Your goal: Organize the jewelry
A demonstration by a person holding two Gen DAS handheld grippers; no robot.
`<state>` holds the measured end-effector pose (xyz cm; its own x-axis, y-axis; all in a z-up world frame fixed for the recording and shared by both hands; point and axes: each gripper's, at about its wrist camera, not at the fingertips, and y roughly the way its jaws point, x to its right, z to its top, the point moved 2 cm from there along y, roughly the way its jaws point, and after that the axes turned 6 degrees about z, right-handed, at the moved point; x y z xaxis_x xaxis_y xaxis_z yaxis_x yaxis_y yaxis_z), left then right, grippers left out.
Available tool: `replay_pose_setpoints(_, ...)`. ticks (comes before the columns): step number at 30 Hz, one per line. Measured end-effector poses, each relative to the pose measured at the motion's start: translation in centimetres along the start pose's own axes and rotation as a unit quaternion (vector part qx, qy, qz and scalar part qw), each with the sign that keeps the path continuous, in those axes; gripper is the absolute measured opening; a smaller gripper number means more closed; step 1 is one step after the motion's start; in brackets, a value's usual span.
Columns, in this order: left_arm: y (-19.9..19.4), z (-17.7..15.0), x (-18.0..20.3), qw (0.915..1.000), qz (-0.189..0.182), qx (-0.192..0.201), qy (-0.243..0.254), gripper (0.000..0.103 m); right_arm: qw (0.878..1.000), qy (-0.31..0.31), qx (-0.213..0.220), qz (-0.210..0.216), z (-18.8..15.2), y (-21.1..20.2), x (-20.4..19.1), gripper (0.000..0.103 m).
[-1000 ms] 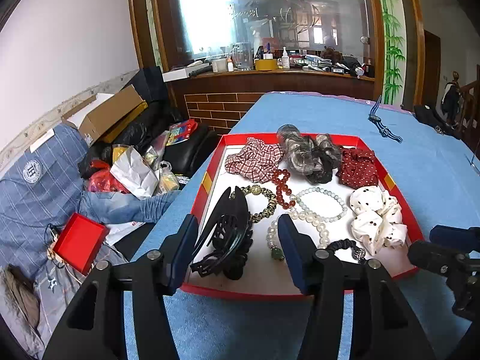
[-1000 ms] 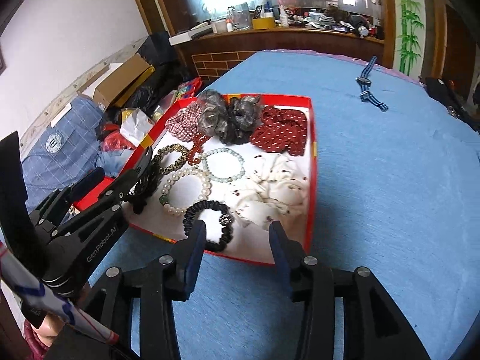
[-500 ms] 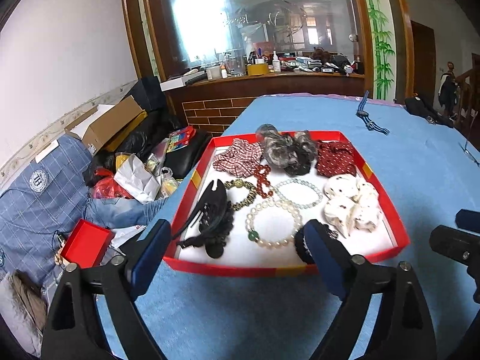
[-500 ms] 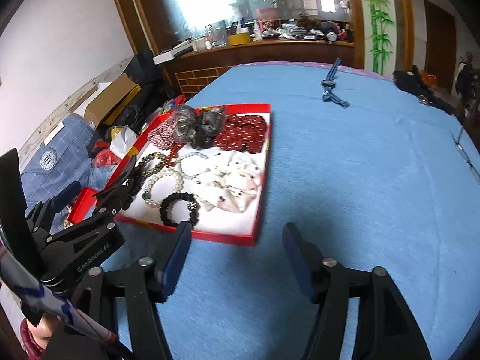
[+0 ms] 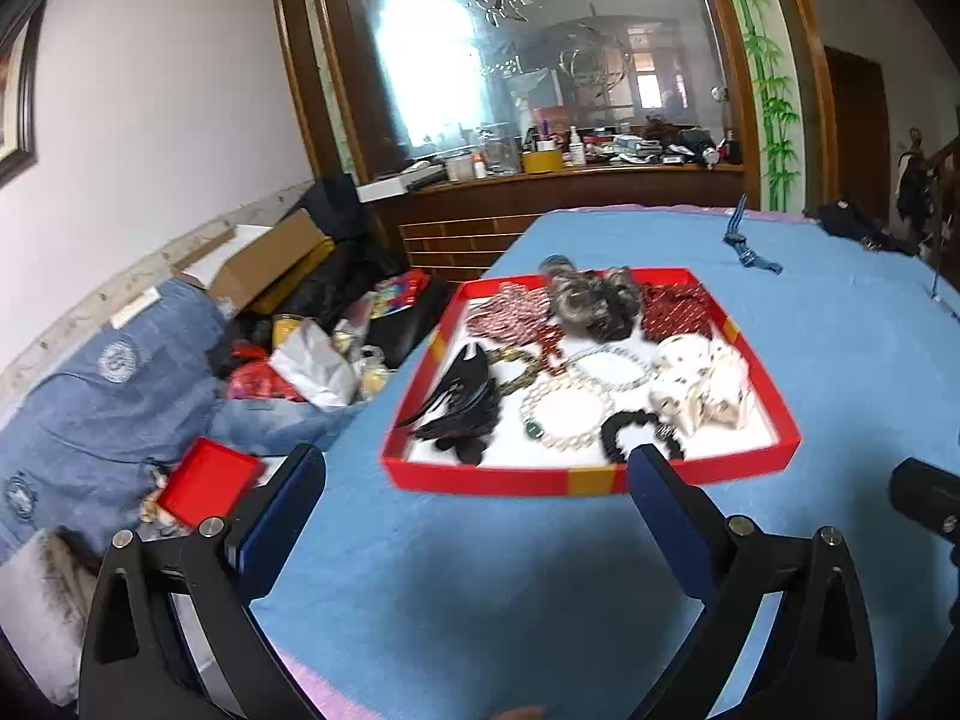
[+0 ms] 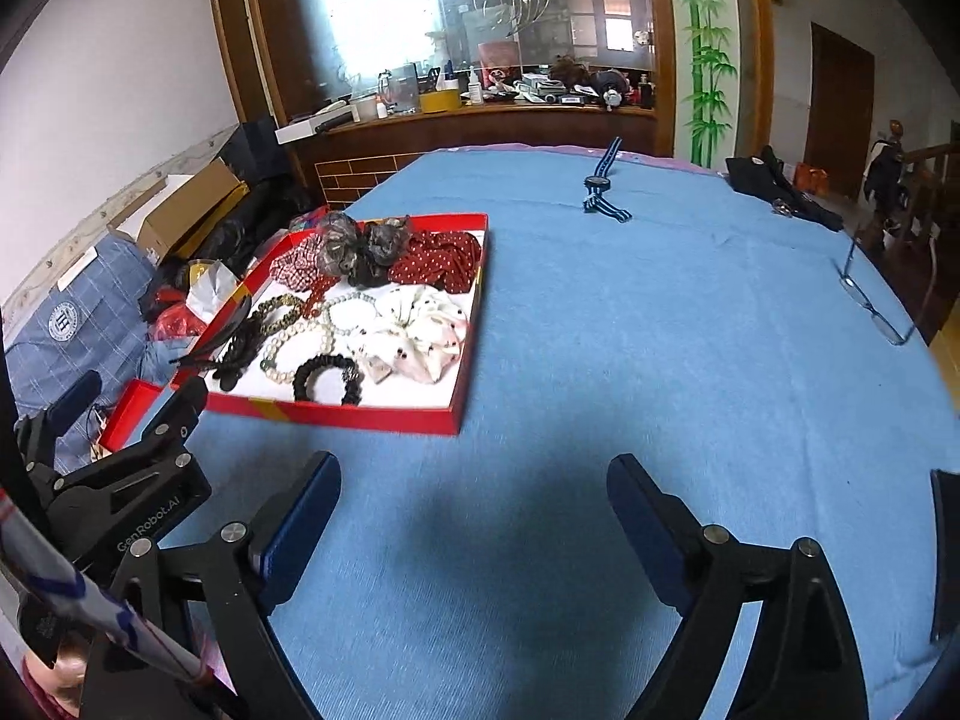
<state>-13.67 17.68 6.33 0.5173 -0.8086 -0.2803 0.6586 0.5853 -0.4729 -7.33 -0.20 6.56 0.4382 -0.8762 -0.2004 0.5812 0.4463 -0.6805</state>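
Both of my grippers stand wide with nothing between the jaws, which have just been opening. My left gripper (image 5: 474, 480) hovers over the blue tablecloth (image 5: 480, 570) just short of the red tray (image 5: 540, 477). My right gripper (image 6: 474, 486) hangs over bare cloth beside it. Bracelets (image 5: 567, 411), scrunchies (image 5: 699, 384) and a black hair claw (image 5: 465, 405) lie inside the tray.

Red tray (image 5: 591, 477) on blue table (image 6: 600, 330)

light: bright daylight glaring off the glass partition (image 5: 540, 60) | shadows: soft dark patches on the blue tablecloth (image 6: 600, 360) | quality: slight motion blur, strong fisheye bending, black vignetted corners
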Motion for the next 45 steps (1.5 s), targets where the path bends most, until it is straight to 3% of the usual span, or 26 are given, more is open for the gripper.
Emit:
replay_pose_setpoints(5, -1.9, -1.8, -0.9, 0.9999, -0.001, -0.003, 0.012, 0.100, 1.000, 0.004, 0.014, -0.018, -1.5, -2.2, -1.0, 0.094)
replay_pose_setpoints(13, -5.2, -5.6, -4.1, 0.9978, -0.056, -0.015, -0.031, 0.100, 0.997, -0.015, 0.052, -0.057, -5.3, -5.3, -3.8, 0.096)
replay_pose_setpoints(20, -4.8, -6.3, -5.6, 0.9984, -0.021, -0.025, -0.047, 0.100, 0.995, -0.052, 0.056, -0.071, -5.6, -5.0, -5.4, 0.096)
replay_pose_setpoints(45, -3.6, -6.9, -6.6, 0.9978, 0.002, -0.040, -0.053, 0.100, 0.993, -0.085, 0.043, -0.073, -6.2, -3.9, -7.2, 0.096)
